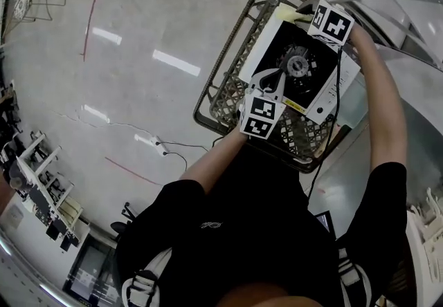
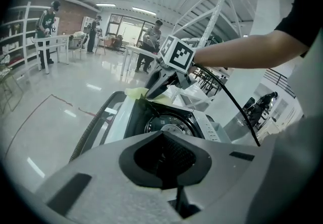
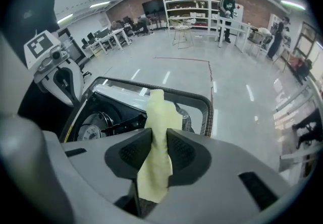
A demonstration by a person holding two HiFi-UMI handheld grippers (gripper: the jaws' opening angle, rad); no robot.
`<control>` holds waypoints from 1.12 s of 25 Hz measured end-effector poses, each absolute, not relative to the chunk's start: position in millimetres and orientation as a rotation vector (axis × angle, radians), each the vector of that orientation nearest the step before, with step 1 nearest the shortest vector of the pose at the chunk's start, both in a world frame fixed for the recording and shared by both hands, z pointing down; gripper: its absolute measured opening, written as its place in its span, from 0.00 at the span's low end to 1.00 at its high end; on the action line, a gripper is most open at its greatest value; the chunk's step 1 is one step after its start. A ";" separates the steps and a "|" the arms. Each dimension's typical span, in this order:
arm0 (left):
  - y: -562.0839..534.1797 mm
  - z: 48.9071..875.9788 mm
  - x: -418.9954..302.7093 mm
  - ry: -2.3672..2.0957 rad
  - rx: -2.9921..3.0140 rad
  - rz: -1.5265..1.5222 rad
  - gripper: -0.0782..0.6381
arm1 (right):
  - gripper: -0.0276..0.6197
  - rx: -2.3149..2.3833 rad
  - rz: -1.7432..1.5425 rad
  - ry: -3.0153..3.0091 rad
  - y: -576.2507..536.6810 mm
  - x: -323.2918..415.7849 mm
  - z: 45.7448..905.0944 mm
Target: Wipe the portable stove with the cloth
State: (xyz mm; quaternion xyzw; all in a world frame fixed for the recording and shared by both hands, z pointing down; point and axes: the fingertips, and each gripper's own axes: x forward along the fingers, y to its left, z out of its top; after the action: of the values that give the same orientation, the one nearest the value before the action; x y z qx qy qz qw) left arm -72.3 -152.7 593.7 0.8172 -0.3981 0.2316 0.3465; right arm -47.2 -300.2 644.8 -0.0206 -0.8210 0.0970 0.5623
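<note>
At far corner of portable stove (image 1: 261, 50): right hand-held gripper (image 3: 156, 142) clamps cloth (image 3: 156, 107) for wiping; left hand-held gripper (image 2: 162, 156) shut, empty, at near edge, prob. to steady it.

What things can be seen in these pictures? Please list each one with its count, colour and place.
white box-shaped portable stove: one, white with black top, inside the basket
dark wire-mesh basket: one, dark brown, in front of the person
pale yellow soft cloth: one, pale yellow, over the stove's far corner
white plastic power strip: one, white, on the floor left of the basket
red floor lines: a few, red, on the grey floor
background people: several, far off by shelves and tables
left hand-held gripper: one, grey, shut, empty, at the stove's near side
right hand-held gripper: one, grey, shut on the cloth
person's arms: two, black sleeves
</note>
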 end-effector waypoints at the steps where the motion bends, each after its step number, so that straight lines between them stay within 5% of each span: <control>1: -151.7 595.5 -76.2 -1.042 2.116 0.606 0.13 | 0.20 -0.088 0.201 -1.924 -300.5 -50.4 645.8; 6: -147.0 599.2 -93.0 -1.070 2.082 0.606 0.13 | 0.27 -0.282 0.076 -1.833 -301.8 -59.8 647.4; 28: -221.7 596.4 -141.9 -1.069 2.255 0.702 0.13 | 0.25 -0.624 -0.374 -1.600 -298.1 -92.2 639.6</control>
State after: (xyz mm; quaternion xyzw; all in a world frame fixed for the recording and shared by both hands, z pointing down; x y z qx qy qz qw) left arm -141.9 -221.7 596.4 0.8372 -0.3970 0.2608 0.2709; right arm -92.2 -298.1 639.6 -0.2735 -0.7010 -0.1638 0.6380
